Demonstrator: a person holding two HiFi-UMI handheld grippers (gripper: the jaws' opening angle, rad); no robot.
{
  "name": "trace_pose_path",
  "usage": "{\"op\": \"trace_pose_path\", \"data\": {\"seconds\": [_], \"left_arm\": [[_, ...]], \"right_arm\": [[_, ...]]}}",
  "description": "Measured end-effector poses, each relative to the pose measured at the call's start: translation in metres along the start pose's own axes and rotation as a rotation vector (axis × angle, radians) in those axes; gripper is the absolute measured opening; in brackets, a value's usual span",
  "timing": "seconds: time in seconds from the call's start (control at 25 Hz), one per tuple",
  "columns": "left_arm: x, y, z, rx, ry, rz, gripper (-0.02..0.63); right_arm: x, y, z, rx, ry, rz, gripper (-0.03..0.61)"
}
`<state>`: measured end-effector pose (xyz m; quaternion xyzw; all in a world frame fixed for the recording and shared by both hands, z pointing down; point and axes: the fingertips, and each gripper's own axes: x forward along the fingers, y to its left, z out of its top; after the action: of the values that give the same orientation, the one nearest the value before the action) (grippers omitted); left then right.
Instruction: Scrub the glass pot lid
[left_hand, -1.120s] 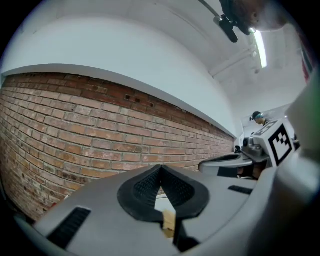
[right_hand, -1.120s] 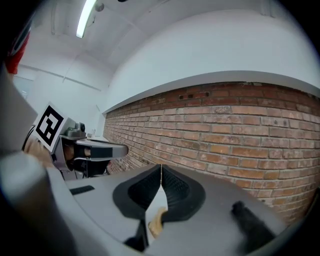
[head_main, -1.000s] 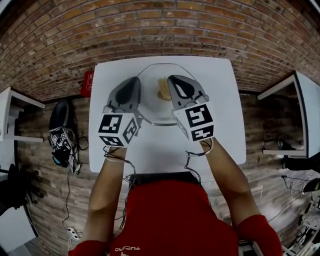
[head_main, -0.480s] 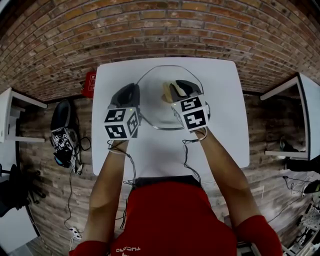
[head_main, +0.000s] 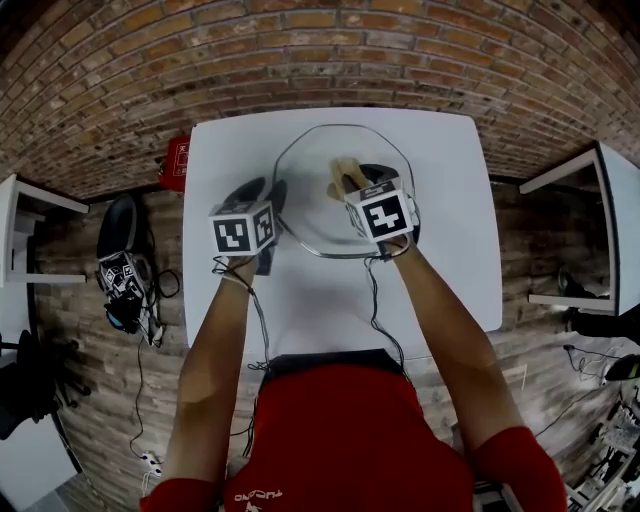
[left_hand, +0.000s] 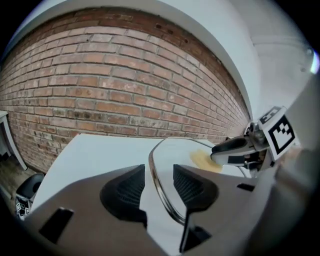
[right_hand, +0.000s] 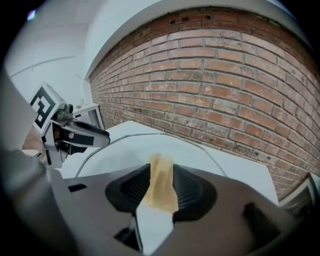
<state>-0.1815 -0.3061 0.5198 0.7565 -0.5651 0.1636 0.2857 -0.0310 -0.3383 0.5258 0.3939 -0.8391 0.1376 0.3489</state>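
The glass pot lid (head_main: 312, 205) lies flat on the white table (head_main: 230, 150). My left gripper (head_main: 272, 192) is at its left rim. In the left gripper view the lid's metal rim (left_hand: 161, 192) runs between the jaws of the left gripper (left_hand: 159, 172), which are opening, and the pads stand clear of it. My right gripper (head_main: 352, 180) is shut on a yellow sponge (head_main: 343, 172) over the lid's far right part. The sponge (right_hand: 161, 187) is squeezed upright between the right gripper's (right_hand: 161, 180) pads, above the lid (right_hand: 125, 150). Each gripper also shows in the other's view: right gripper (left_hand: 216, 152), left gripper (right_hand: 102, 137).
A red object (head_main: 176, 160) sits off the table's left edge. Dark gear with a marker cube (head_main: 125, 275) lies on the floor at the left. White furniture stands at the left (head_main: 20, 230) and the right (head_main: 600, 220). A brick wall (left_hand: 100, 90) rises behind the table.
Both grippers have moved forward and down from in front of the lid onto it. The left one now straddles the rim, and the sponge sits over the glass.
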Motion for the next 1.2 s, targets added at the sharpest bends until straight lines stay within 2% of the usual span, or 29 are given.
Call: {"op": "trace_pose_path", "data": {"seconds": [0.32,0.4,0.48,0.6,0.92,1.2], "left_arm": [[0.014,0.007,-0.023,-0.103,0.11,-0.063,0.166],[0.016,0.008,-0.023,-0.107,0.114,-0.077,0.156],[0.017,0.007,-0.022,-0.103,0.105,-0.085,0.121],[0.017,0.006,-0.02,-0.096,0.096,-0.079,0.112],[0.017,0.008,-0.019,-0.089,0.073,-0.057,0.11],[0.015,0.007,-0.02,-0.105,0.079,-0.046,0.109]], "right_arm": [[0.012,0.002,-0.009,0.034,0.071,-0.01,0.128],[0.015,0.001,-0.01,0.046,0.079,-0.022,0.078],[0.016,0.001,-0.011,0.057,0.082,-0.03,0.061],[0.013,-0.001,-0.01,0.073,0.081,-0.043,0.052],[0.013,0.002,0.035,0.084,-0.016,-0.048,0.051],[0.047,0.011,0.066,0.07,-0.035,-0.036,0.051]]}}
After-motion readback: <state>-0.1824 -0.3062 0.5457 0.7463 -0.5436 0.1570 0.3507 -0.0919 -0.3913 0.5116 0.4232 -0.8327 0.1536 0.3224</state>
